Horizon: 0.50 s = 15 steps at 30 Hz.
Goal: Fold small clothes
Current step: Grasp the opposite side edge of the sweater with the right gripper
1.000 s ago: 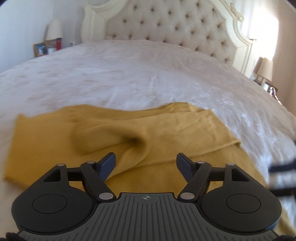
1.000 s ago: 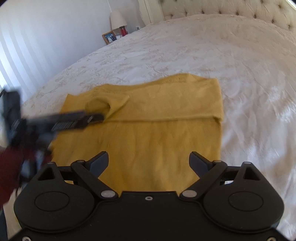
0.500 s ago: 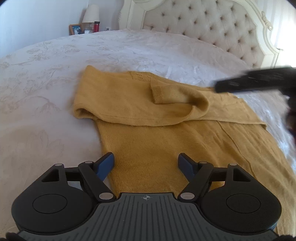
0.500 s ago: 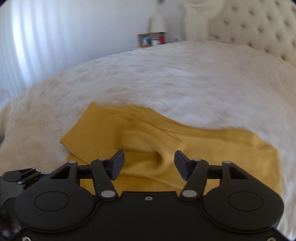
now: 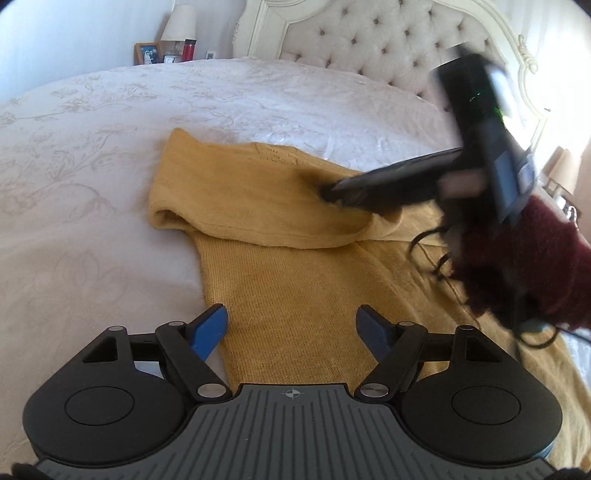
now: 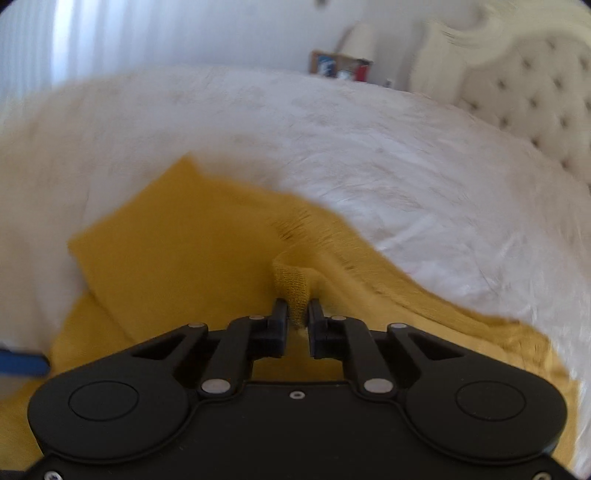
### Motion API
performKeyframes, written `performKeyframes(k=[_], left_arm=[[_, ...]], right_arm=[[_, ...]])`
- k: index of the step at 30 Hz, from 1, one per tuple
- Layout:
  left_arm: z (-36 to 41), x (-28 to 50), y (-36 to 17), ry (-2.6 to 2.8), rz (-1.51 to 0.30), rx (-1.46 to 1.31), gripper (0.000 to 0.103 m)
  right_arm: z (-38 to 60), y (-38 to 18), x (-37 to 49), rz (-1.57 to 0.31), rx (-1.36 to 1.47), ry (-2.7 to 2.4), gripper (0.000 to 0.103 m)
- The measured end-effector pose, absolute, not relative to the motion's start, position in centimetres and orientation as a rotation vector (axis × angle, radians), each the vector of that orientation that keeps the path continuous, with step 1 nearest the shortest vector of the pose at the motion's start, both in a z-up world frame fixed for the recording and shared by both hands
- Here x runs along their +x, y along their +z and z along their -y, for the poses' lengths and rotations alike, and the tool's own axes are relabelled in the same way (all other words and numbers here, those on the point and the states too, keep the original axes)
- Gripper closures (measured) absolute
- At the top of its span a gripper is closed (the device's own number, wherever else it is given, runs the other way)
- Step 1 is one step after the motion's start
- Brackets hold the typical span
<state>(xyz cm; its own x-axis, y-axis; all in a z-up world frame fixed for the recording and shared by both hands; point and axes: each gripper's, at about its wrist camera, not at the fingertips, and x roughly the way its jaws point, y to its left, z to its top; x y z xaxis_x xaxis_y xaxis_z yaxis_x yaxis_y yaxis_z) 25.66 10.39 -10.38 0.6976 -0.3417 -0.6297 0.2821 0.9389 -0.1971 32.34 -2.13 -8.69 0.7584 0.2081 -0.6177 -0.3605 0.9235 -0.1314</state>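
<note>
A mustard-yellow knit sweater lies flat on the white bed, one sleeve folded across its chest. My left gripper hovers open over the sweater's lower body near its left edge, nothing between its blue fingers. My right gripper reaches in from the right, held by a hand in a dark red sleeve. In the right wrist view the jaws of the right gripper are closing, and the sleeve's ribbed cuff is pinched upright between the pads.
The white embroidered bedspread surrounds the sweater on all sides. A tufted cream headboard stands at the far end. A lamp, a picture frame and a red bottle sit beside the bed.
The right gripper swung in over the folded sleeve and its jaws went from wide open to pinching the cuff. The left gripper shifted to the sweater's left edge, then held still, open.
</note>
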Motion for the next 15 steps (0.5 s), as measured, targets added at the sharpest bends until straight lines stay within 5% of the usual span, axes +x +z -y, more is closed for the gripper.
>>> performKeyframes(k=[11,15], left_arm=[[-9.9,25.2,-10.7,-0.346,-0.712,-0.065,0.027],[-9.4,25.1,-10.9,-0.346,-0.711,-0.031,0.026]], right_arm=[[18.1,-4.8,30.7,-0.681,0.064,0.088,0.085],[19.8,-6.7,30.4,-0.765,0.141,0.077,0.069]])
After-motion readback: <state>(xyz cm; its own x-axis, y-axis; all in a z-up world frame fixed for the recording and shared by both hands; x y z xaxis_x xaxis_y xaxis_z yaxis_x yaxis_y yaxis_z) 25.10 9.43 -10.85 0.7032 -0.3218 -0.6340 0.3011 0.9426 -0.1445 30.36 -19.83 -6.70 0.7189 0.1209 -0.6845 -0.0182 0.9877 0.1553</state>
